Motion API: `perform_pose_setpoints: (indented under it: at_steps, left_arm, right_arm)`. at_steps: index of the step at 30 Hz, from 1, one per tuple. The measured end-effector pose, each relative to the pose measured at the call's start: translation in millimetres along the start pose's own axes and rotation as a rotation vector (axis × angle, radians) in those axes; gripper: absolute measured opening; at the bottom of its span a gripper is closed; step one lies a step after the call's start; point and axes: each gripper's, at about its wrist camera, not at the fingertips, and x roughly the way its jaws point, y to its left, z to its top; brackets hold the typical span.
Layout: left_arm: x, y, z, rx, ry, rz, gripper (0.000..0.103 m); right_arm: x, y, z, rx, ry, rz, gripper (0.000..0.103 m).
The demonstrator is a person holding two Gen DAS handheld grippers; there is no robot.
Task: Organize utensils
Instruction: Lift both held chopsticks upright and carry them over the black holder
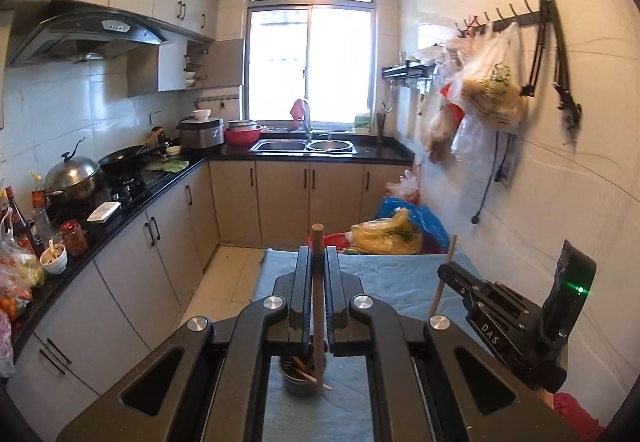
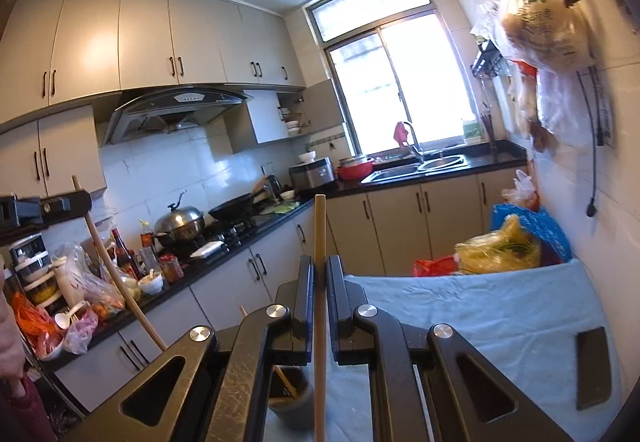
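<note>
Two wooden sticks were up in the air at once, one clamped in each tool. The left gripper had its jaws closed narrowly on a round wooden stick, whose lower end hung just at the rim of the dark utensil cup standing on the blue cloth below. The right gripper was likewise pinched tight on a paler, squarer stick held nearly upright, with the same cup under it on the cloth. Each stick was gripped partway along its length with a long stretch free above and below, so the likely trouble was pivoting: a quick swing could let either one rotate or slide in the pads. Both tools also hovered close together over one small, light cup, so the sticks might knock each other, or a tip might catch the rim and tip the cup, spilling the utensils already inside. A phone lay on the cloth nearby.
</note>
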Motion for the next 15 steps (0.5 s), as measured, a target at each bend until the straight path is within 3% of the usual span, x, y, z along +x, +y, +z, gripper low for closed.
perform_pose_setpoints:
  at_steps: [6, 15]
  left_arm:
    - [30.3, 31.8, -1.0, -0.053, 0.028, 0.014, 0.005]
    - [94.3, 64.5, -17.4, -0.120, 0.095, 0.003, 0.005]
  right_arm:
    - [45.1, 25.6, 5.9, -0.001, 0.013, 0.053, 0.006]
    - [103.6, 45.0, -4.2, -0.027, 0.009, 0.065, 0.006]
